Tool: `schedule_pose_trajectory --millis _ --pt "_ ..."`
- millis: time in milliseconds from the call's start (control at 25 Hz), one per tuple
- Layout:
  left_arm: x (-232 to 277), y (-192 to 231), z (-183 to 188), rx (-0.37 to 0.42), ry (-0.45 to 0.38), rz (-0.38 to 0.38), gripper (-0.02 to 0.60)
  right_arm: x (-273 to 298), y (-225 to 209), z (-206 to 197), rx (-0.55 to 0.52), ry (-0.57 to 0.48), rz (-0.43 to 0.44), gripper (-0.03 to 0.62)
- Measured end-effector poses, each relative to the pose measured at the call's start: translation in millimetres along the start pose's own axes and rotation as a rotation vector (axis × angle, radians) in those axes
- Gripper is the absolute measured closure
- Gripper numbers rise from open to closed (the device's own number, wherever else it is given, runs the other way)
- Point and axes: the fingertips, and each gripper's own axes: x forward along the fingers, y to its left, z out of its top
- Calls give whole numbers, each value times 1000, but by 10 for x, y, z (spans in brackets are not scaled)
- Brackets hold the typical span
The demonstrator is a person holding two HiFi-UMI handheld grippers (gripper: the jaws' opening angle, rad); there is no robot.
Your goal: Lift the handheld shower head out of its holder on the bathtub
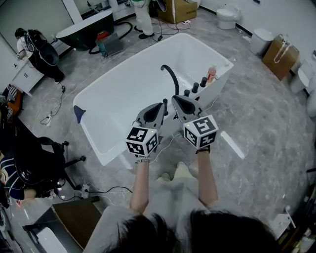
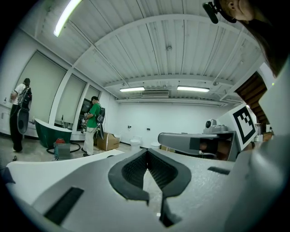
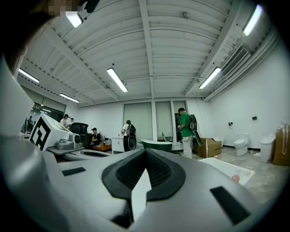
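Observation:
A white bathtub (image 1: 106, 148) lies crosswise in front of me in the head view. On its near rim stand a curved black spout (image 1: 170, 74) and a row of black knobs (image 1: 195, 87). The handheld shower head itself I cannot make out; the grippers cover that stretch of rim. My left gripper (image 1: 163, 105) and right gripper (image 1: 176, 99) hover side by side over the near rim, both shut with nothing between the jaws. The left gripper view shows its closed tips (image 2: 147, 155) and the right gripper's body (image 2: 195, 142) beside it. The right gripper view shows closed tips (image 3: 146, 152) too.
A bottle with an orange cap (image 1: 212, 73) stands on the tub's right corner. A thin pale hose or cable (image 1: 165, 146) trails down the tub's outer side. Around are a toilet (image 1: 228, 16), a cardboard box (image 1: 177, 10), a dark green tub (image 1: 84, 29), an office chair (image 1: 44, 153) and a person in green (image 2: 94, 124).

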Motion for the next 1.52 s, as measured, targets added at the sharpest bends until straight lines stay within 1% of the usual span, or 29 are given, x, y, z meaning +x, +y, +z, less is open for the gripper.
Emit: schedule_pose_trajectory --millis 360,520,760,960,1120,1280,1520 --pt "388 241 -148 -42 24 120 577 335 -453 -182 15 46 107 595" --pt "491 346 -237 -63 29 176 577 446 -580 -268 8 64 154 595" --pt "597 439 -379 -95 33 242 577 552 -753 -422 11 85 190 595" --pt "618 541 -545 -123 59 262 577 700 -847 -594 45 100 194 595" --pt "661 665 -695 -129 98 263 577 834 -845 -731 36 115 209 595" --pt "722 802 -821 -159 99 264 577 972 -841 -857 38 107 226 595" --pt "781 931 -1140 -189 134 267 577 1085 -805 -1223 49 144 238 595"
